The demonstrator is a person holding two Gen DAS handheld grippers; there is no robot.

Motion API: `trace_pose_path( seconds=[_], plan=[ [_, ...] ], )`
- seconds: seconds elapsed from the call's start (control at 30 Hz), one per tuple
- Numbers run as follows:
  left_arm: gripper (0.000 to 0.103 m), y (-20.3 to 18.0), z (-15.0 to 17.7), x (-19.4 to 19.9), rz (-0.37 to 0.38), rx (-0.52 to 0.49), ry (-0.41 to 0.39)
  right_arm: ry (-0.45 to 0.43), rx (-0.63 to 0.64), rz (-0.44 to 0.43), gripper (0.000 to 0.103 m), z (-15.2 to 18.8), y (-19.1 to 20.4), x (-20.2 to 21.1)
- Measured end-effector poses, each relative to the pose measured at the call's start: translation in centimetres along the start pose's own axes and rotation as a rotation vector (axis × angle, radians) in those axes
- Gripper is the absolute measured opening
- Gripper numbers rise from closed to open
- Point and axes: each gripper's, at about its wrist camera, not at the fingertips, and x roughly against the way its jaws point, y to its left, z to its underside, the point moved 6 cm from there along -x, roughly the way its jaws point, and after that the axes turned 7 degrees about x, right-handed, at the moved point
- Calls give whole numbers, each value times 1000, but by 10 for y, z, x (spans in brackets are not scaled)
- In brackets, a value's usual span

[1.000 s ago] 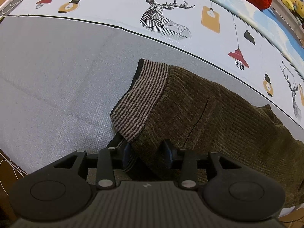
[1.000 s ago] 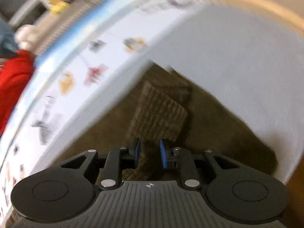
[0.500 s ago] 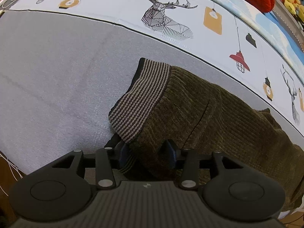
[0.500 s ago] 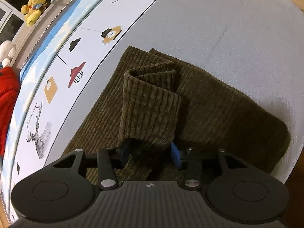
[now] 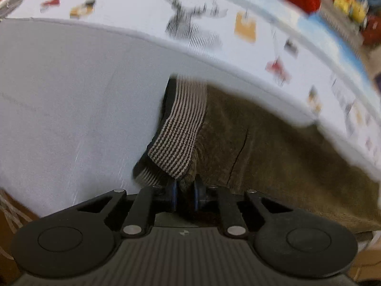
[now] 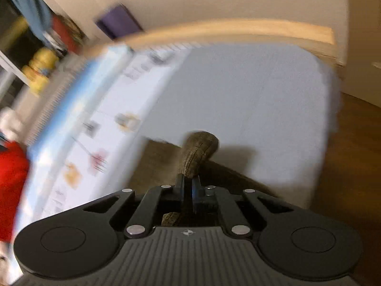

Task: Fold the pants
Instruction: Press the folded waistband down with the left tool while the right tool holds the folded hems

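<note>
Left wrist view: bare pale grey bedsheet lies open to the left of the olive-brown corduroy pants; nothing stands on it. Right wrist view: grey sheet beyond the raised pants fold is unobstructed up to the light wooden bed rail. Red cushion bounds far left.
</note>
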Motion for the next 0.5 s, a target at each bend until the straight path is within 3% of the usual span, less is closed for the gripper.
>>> trace_pose_path(
  seconds=[0.1,0.2,0.3,0.4,0.5],
  plan=[
    [15,1,3,-12,-48,-41,30,167,-68,84,5,24,-27,-28],
    [14,1,-2,-8,-32,-8,15,148,-79,59,5,23,-27,-20],
    [13,-1,-4,2,-4,18,-21,112,-7,71,5,21,-18,-10],
    [14,-2,4,-7,-53,-20,25,147,-21,152,3,25,-32,-19],
    [13,-5,15,-16,-76,-87,91,151,-62,162,3,21,-39,-26]
  ],
)
